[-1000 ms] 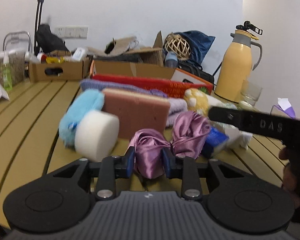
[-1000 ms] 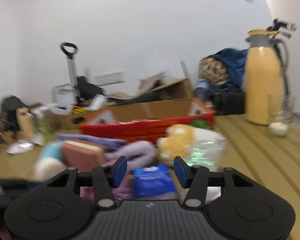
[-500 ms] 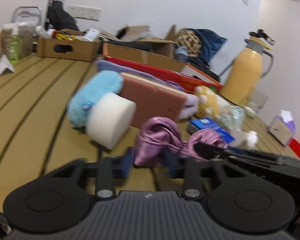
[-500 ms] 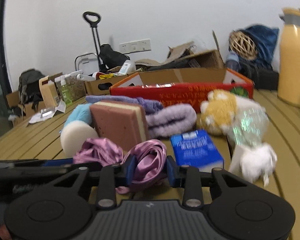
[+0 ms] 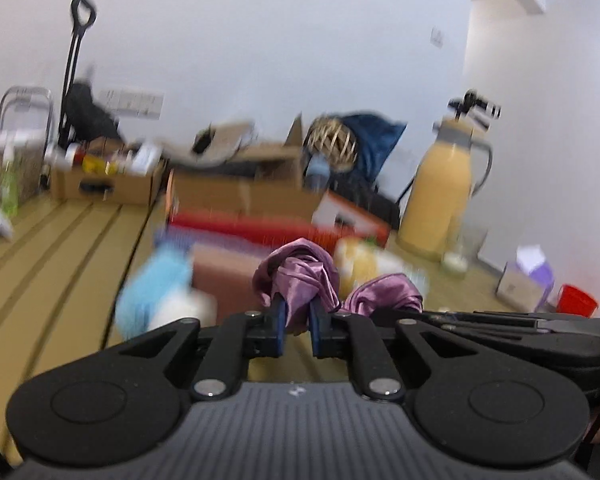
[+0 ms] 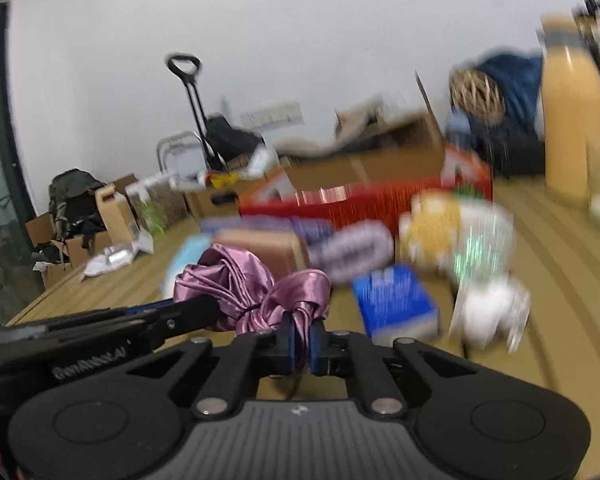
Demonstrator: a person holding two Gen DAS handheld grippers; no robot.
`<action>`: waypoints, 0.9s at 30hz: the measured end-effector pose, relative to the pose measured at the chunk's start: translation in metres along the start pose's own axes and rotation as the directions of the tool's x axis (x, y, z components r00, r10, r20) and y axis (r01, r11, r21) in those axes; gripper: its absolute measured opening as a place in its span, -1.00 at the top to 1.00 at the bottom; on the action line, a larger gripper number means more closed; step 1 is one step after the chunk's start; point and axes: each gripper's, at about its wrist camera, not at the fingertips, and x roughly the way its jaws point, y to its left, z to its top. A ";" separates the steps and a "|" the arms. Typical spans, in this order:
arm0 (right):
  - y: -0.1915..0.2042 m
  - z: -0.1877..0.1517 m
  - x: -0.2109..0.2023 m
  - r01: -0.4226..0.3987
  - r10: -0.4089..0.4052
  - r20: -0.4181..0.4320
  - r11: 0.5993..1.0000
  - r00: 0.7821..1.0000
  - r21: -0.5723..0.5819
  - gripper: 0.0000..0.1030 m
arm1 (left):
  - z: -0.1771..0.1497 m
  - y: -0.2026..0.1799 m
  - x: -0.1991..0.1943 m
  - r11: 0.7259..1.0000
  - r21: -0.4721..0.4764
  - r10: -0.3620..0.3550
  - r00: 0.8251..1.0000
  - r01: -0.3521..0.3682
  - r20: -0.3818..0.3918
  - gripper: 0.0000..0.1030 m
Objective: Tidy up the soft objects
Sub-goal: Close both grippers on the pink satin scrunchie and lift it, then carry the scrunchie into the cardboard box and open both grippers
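Both claws pinch one purple satin cloth above the table.

The cloth [image 5: 300, 276] is bunched in two lobes: the left claw [image 5: 296, 316] has just closed tight on one, the right claw [image 6: 300, 338] on the other, the fabric squeezed between the blue pads. Just behind on the slatted wooden table [image 6: 560, 280] lie a pink sponge block [image 6: 260, 242], a blue packet [image 6: 394, 304] and a yellow plush toy [image 6: 432, 216], before a red box [image 6: 364, 200].
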 end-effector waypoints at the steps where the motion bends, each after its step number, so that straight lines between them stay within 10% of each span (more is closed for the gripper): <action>1: 0.000 0.012 -0.002 -0.009 0.009 0.013 1.000 1.000 -0.019 0.88 | 0.019 0.001 0.006 1.000 0.005 -0.009 1.000 0.009 0.021 0.76; 7: -0.018 0.129 0.049 -0.025 0.032 0.047 0.989 0.998 -0.146 0.87 | 0.120 0.021 0.101 0.998 0.029 0.054 0.994 -0.057 0.091 0.76; 14: -0.065 0.231 0.222 -0.066 0.040 -0.127 0.977 0.991 -0.204 0.87 | 0.166 0.088 0.260 0.977 -0.112 0.169 0.979 -0.182 -0.116 0.76; 23: -0.102 0.231 0.352 -0.141 0.114 -0.261 0.986 0.959 -0.090 0.84 | 0.142 0.133 0.338 0.945 -0.043 0.306 0.922 -0.325 -0.237 0.72; 27: -0.114 0.216 0.371 -0.124 0.127 -0.336 0.992 0.933 0.032 0.50 | 0.143 0.125 0.335 0.944 0.016 0.326 0.927 -0.329 -0.183 0.70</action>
